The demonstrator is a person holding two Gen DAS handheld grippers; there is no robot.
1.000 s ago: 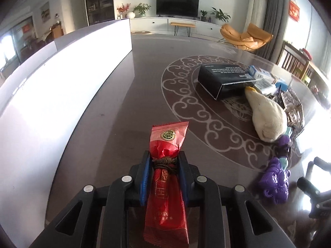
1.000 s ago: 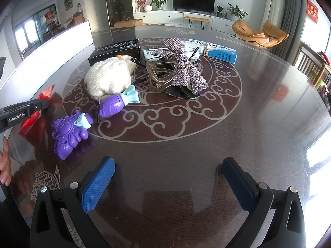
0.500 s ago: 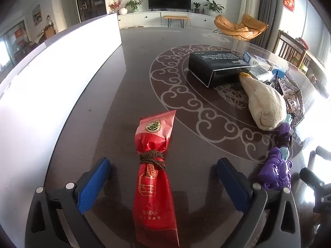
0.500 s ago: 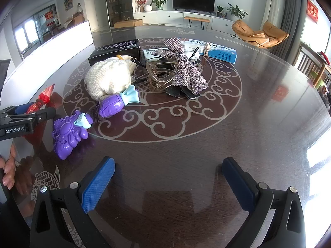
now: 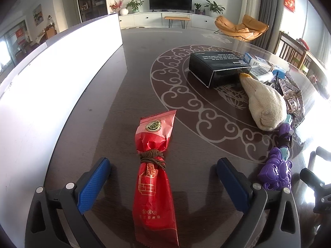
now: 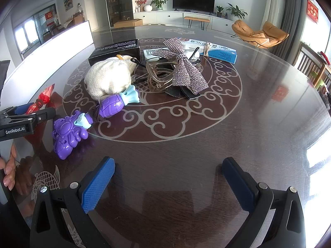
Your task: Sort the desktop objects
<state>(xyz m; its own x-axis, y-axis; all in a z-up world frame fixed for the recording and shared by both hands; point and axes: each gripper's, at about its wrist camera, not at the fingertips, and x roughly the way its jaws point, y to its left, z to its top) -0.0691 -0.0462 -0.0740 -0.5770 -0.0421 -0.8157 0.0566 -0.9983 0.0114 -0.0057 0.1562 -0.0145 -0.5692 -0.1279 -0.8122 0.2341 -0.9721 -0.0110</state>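
Observation:
A red snack packet (image 5: 154,165) tied with brown cord lies flat on the dark table, lengthwise between the fingers of my left gripper (image 5: 163,169). That gripper is wide open and neither blue pad touches the packet. In the right wrist view the same packet (image 6: 42,99) peeks out at the far left behind the left gripper's black body. My right gripper (image 6: 168,171) stands open over bare table, holding nothing. Ahead of it lie a purple plastic toy (image 6: 68,132), a purple and pale blue piece (image 6: 118,103), a cream knitted pouch (image 6: 107,78) and a sparkly bow (image 6: 182,66).
A black box (image 5: 219,68) and a blue and white carton (image 6: 219,51) sit at the far side of the pile, with a clear hair claw (image 6: 159,76) among it. A long white panel (image 5: 51,82) runs along the table's left. A person's fingers (image 6: 9,173) show at the left.
My left gripper went from shut on the red packet to wide open. The packet now lies free on the table. The right gripper has kept still.

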